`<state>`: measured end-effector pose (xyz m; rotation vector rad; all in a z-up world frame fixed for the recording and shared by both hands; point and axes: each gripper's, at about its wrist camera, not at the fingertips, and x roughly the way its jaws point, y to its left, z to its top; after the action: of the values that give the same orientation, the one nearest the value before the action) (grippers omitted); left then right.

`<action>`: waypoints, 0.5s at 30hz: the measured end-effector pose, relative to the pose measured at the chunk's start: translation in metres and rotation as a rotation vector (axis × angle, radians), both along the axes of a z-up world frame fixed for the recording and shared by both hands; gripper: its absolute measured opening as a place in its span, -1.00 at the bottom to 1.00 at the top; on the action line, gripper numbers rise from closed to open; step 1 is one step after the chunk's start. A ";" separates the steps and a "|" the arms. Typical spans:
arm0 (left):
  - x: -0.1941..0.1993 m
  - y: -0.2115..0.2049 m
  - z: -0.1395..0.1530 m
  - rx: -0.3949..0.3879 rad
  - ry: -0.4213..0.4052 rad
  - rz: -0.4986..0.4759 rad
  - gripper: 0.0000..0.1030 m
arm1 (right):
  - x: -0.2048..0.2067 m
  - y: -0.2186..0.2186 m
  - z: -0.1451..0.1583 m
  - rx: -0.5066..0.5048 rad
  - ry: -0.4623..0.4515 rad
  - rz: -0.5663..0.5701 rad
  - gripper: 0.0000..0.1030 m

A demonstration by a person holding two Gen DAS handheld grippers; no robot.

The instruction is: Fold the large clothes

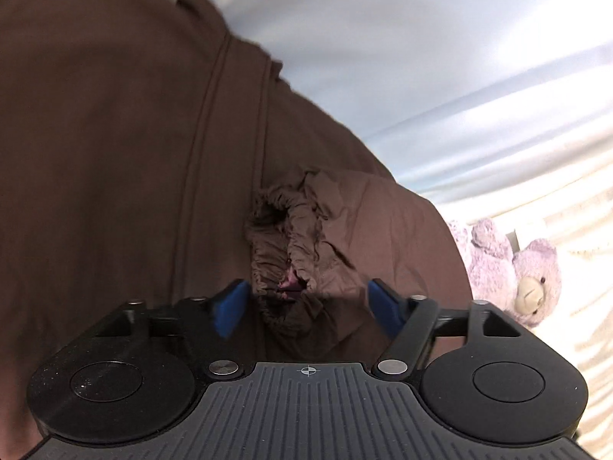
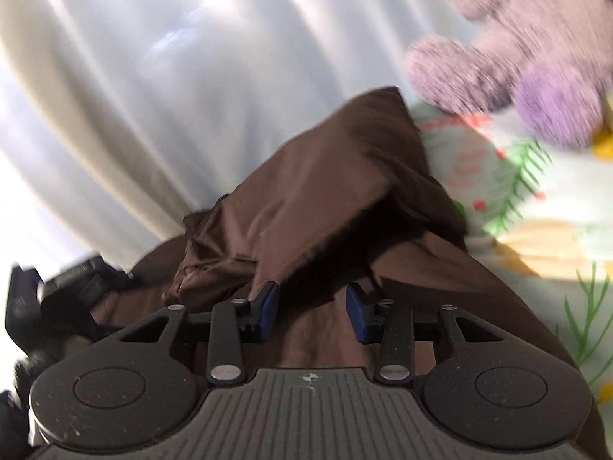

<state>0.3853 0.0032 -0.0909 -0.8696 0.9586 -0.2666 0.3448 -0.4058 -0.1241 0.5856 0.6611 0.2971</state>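
One brown garment [image 1: 115, 134] is counted | one purple plush bear [image 1: 513, 272] is counted | two grippers are seen: left gripper [image 1: 306, 303], right gripper [image 2: 311, 312] | one patterned cloth [image 2: 498, 176] is noted

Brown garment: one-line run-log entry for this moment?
item: brown garment, part folded | left gripper: open around gathered cuff | right gripper: open over cloth | nearby: plush bear
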 end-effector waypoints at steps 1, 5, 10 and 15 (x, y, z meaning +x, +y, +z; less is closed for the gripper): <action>0.003 0.001 -0.008 -0.015 0.014 0.001 0.13 | 0.002 -0.002 -0.003 0.015 0.009 -0.011 -0.23; 0.017 0.001 -0.019 -0.029 0.041 0.009 -0.58 | 0.016 -0.002 -0.012 0.110 0.030 -0.016 -0.23; 0.000 0.009 0.038 0.099 -0.143 0.017 -0.64 | 0.028 -0.009 -0.010 0.264 0.032 -0.046 -0.02; -0.015 0.025 0.101 0.348 -0.367 0.030 -0.63 | 0.051 -0.008 -0.021 0.428 0.104 -0.096 0.11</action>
<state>0.3707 0.0284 0.0104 -0.4918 0.6232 -0.2154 0.3954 -0.4134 -0.1447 1.0447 0.6709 0.3216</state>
